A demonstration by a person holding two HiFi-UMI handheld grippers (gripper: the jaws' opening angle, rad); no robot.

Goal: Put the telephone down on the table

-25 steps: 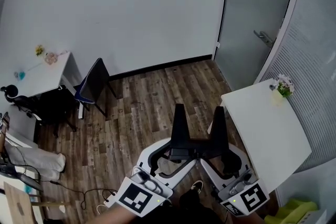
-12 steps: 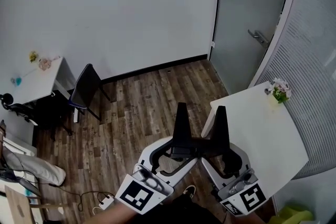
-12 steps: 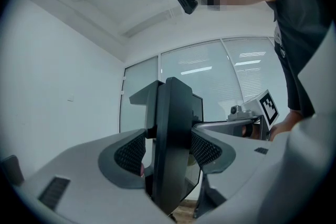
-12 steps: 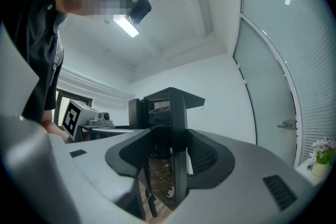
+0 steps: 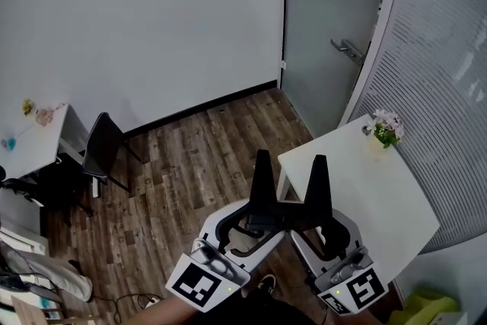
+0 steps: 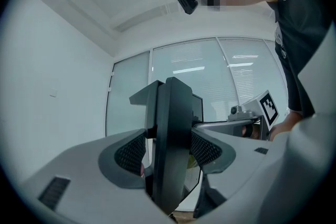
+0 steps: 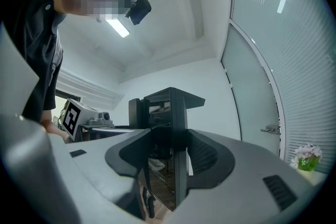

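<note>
No telephone shows in any view. My left gripper (image 5: 261,164) and right gripper (image 5: 318,167) are held side by side low in the head view, their black jaws pointing forward over the wood floor. Each pair of jaws is pressed together into one black blade with nothing between. The left gripper view shows its shut jaws (image 6: 171,134) with the right gripper's marker cube (image 6: 268,107) behind them. Beyond the shut jaws (image 7: 176,128) in the right gripper view stands the left gripper's cube (image 7: 73,115). The white table (image 5: 358,190) lies just right of the right gripper's tip.
A small pot of flowers (image 5: 383,129) stands at the table's far corner. A frosted glass door (image 5: 323,27) with a handle (image 5: 346,49) is behind it. A dark chair (image 5: 99,152) and another white desk (image 5: 34,141) stand at the left by the wall.
The head view has swung to the right: the white table and door have shifted left toward the grippers, and the chair and desk slid left. Both grippers keep the same pose, jaws shut.
</note>
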